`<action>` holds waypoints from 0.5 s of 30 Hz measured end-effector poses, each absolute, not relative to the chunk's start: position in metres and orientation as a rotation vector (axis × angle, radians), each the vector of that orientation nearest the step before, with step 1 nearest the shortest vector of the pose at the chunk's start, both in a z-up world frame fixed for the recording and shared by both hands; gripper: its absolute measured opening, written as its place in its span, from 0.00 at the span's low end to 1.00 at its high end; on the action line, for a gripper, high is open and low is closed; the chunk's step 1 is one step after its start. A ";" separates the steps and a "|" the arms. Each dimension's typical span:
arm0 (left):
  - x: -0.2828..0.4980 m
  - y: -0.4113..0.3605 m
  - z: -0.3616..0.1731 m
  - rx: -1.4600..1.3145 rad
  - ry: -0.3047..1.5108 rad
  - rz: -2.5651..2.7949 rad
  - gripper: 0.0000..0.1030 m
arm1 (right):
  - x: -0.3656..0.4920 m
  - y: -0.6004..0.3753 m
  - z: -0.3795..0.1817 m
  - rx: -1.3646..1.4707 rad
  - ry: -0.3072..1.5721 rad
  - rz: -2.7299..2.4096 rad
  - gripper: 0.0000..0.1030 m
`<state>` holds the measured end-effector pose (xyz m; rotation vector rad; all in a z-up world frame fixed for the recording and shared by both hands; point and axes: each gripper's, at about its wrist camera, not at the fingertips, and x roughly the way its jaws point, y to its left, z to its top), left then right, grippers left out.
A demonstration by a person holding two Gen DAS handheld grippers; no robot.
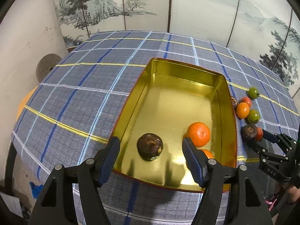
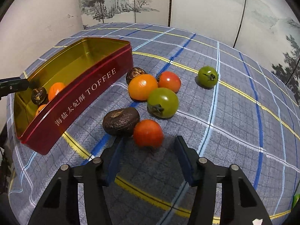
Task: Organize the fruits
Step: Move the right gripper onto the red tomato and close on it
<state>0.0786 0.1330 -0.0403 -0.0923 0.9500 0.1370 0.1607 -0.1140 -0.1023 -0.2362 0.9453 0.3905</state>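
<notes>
A red toffee tin [image 1: 187, 69] with a gold inside holds a dark brown fruit [image 1: 149, 146] and two oranges [image 1: 199, 134]. My left gripper [image 1: 151, 150] hangs open over the tin's near end, above the brown fruit and clear of it. To the right of the tin lie several loose fruits on the cloth. A red tomato [image 2: 148, 133] sits just ahead of my right gripper [image 2: 149, 146], between its fingertips, with gaps to both pads. A brown fruit [image 2: 121, 121] touches the tomato's left side. The right gripper [image 1: 261, 139] is open.
Beyond lie a green tomato [image 2: 162, 103], an orange [image 2: 142, 87], another red tomato [image 2: 169, 83], a second brown fruit [image 2: 135, 73] by the tin's corner and a lone green tomato [image 2: 208, 76]. The plaid tablecloth [image 2: 234, 112] drops off at the near edge. A painted screen [image 1: 206, 9] stands behind.
</notes>
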 end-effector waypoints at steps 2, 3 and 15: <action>0.079 0.137 -0.041 -0.098 0.952 0.144 0.67 | 0.162 -0.112 -0.102 -0.232 0.941 0.393 0.41; 0.079 0.138 -0.041 -0.101 0.952 0.147 0.67 | 0.162 -0.111 -0.102 -0.234 0.939 0.396 0.40; 0.075 0.147 -0.040 -0.110 0.952 0.162 0.69 | 0.163 -0.106 -0.101 -0.239 0.938 0.396 0.27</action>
